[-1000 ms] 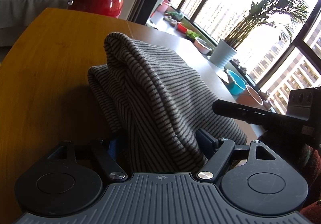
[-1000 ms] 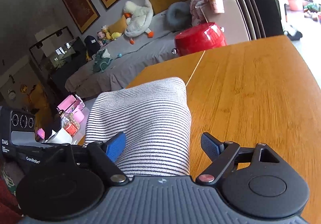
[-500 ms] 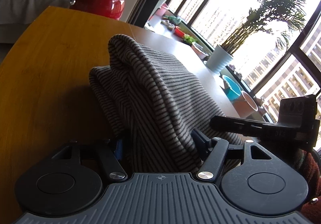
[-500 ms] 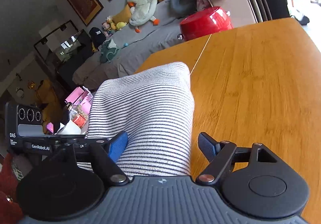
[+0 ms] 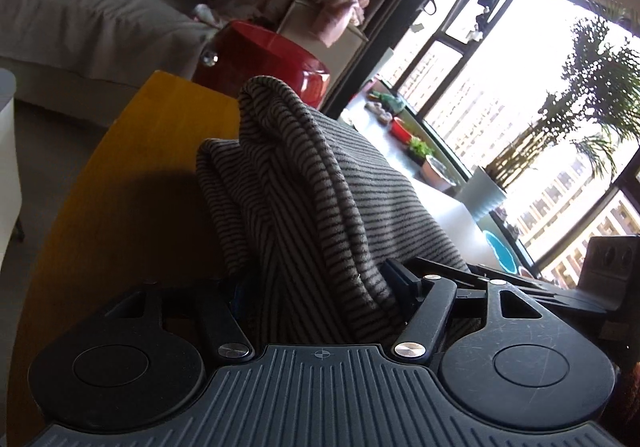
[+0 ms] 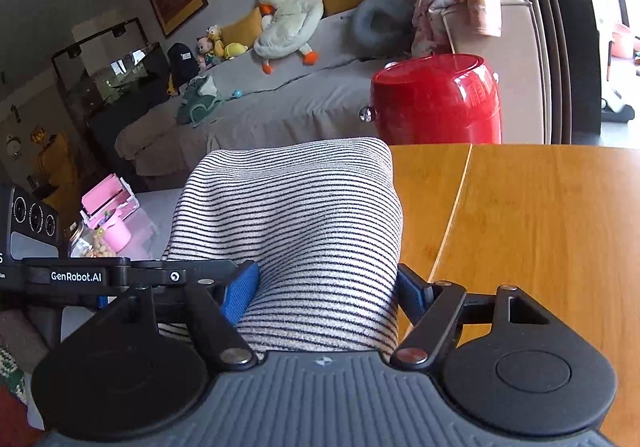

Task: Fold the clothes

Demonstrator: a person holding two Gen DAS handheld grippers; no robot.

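Between both jaws: striped garment bundle, long axis pointing away.

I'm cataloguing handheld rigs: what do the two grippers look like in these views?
Both are matte black with a ribbed grey front edge, two round discs and silver pivot pins. The right gripper has blue textured pads. The left gripper, seen side-on from the right view, bears white "GenRobot.AI" lettering and a camera block with round lenses.
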